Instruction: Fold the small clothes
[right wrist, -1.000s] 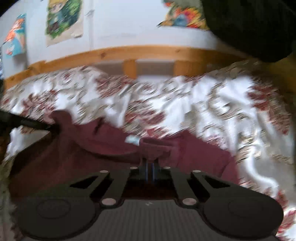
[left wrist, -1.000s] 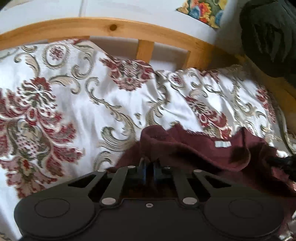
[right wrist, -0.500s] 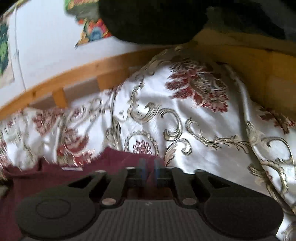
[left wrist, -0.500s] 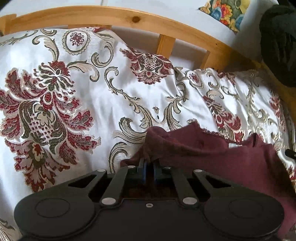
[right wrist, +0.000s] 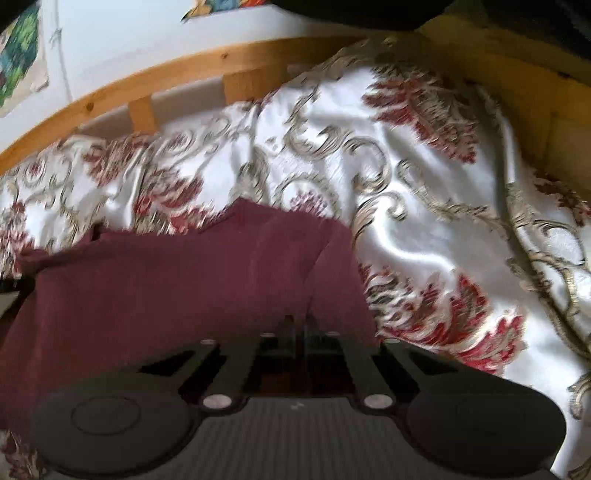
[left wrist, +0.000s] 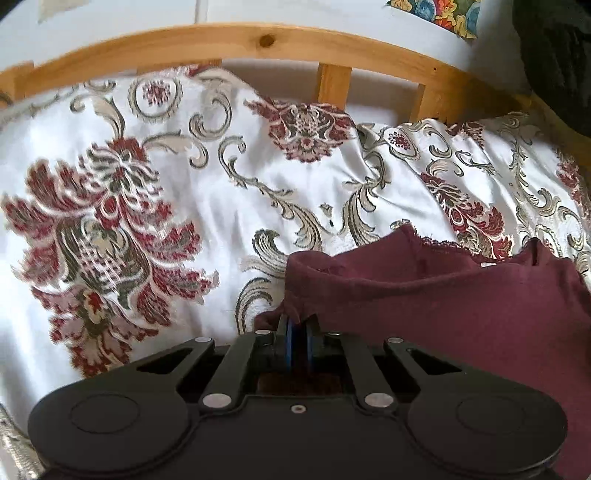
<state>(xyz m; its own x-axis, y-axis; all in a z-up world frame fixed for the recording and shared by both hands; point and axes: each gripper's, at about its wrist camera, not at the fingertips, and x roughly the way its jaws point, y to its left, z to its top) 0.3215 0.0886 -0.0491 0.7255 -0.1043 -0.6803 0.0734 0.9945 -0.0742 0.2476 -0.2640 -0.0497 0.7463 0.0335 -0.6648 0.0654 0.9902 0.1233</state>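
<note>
A small maroon garment [left wrist: 461, 302] lies spread over a floral bedspread; it also shows in the right wrist view [right wrist: 177, 291]. My left gripper [left wrist: 299, 325] is shut on the garment's left corner, with cloth bunched over the blue pads. My right gripper [right wrist: 299, 328] is shut on the garment's right edge, its fingertips dark against the cloth. The garment is stretched flat between the two grippers. A white label [left wrist: 489, 264] shows at its far edge.
The white bedspread with red and grey flowers [left wrist: 184, 221] covers the bed. A wooden bed rail [left wrist: 258, 40] runs along the far side, with a white wall and colourful posters [left wrist: 439, 14] behind. A dark bundle [left wrist: 554, 62] sits at the far right corner.
The garment went from crumpled to pulled flat between the grippers. The right gripper swung right and then back a little; the left view shifted slightly, its grip unchanged.
</note>
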